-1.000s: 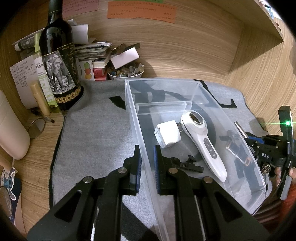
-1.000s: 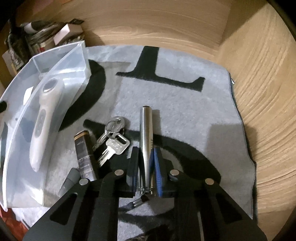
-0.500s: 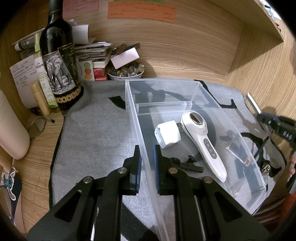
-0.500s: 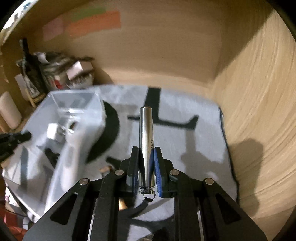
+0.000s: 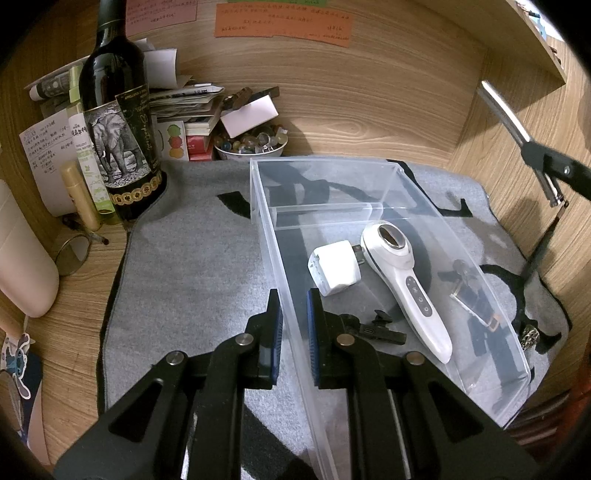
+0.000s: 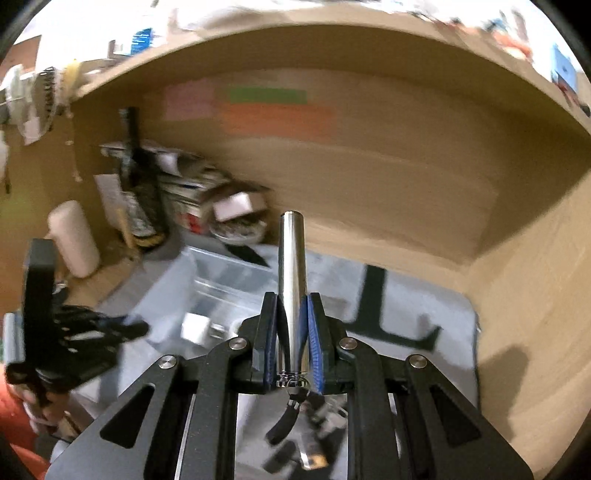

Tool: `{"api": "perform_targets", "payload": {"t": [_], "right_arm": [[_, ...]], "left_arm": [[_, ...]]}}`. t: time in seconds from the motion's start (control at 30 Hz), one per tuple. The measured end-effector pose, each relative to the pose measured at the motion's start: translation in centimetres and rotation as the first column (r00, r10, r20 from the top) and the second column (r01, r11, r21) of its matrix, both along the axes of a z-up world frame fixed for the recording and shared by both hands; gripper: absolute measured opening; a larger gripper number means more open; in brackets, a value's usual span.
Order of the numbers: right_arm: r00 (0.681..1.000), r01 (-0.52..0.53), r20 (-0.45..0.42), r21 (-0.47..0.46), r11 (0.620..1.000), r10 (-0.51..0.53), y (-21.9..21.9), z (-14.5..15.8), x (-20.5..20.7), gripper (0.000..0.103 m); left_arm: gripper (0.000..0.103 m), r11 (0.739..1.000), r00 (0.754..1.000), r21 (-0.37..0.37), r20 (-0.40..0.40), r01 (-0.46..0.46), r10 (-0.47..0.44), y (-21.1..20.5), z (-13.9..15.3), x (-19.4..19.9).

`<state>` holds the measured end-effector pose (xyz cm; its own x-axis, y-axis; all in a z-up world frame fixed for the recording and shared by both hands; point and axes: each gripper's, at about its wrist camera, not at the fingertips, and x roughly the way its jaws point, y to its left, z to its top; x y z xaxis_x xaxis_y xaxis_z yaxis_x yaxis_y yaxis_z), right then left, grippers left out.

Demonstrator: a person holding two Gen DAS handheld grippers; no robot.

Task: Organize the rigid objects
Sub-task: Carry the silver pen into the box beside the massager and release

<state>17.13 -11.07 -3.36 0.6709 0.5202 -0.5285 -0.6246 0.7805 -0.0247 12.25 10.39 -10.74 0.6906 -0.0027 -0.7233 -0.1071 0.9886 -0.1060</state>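
Right gripper (image 6: 291, 332) clamps a slim, shiny steel cylinder (image 6: 291, 280)

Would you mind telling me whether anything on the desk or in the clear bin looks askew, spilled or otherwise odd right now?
Nothing looks spilled or damaged. In the clear bin the white charger, the white handheld device and a small black clip lie loose at mixed angles. The left claw straddles the bin's near wall.

Light wood-grain back wall (image 5: 369, 96) bore orange paper notes (image 5: 282, 23); grey felt mat (image 5: 192, 273) covered the wooden desk (image 5: 74, 332).
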Motion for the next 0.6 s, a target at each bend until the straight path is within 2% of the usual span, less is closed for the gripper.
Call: {"api": "perform_targets", "payload": {"t": [0.17,0.3,0.6], "right_arm": [[0.997,-0.08,0.003,-0.003,0.997,0.08,2.5,0.0,-1.1,0.014],[0.991,-0.135,-0.025,-0.034,0.99,0.134,4.3,-1.2,-1.5,0.014],[0.971,-0.2,-0.163,-0.135,0.97,0.177,6.9,-5.8,-0.9,0.014]], "left_arm": [[0.012,1.0,1.0,0.001,0.001,-0.001,0.001,0.0,0.0,0.0],[0.012,1.0,1.0,-0.001,0.001,-0.001,0.001,0.0,0.0,0.0],[0.012,1.0,1.0,-0.001,0.001,-0.001,0.001,0.0,0.0,0.0]]}}
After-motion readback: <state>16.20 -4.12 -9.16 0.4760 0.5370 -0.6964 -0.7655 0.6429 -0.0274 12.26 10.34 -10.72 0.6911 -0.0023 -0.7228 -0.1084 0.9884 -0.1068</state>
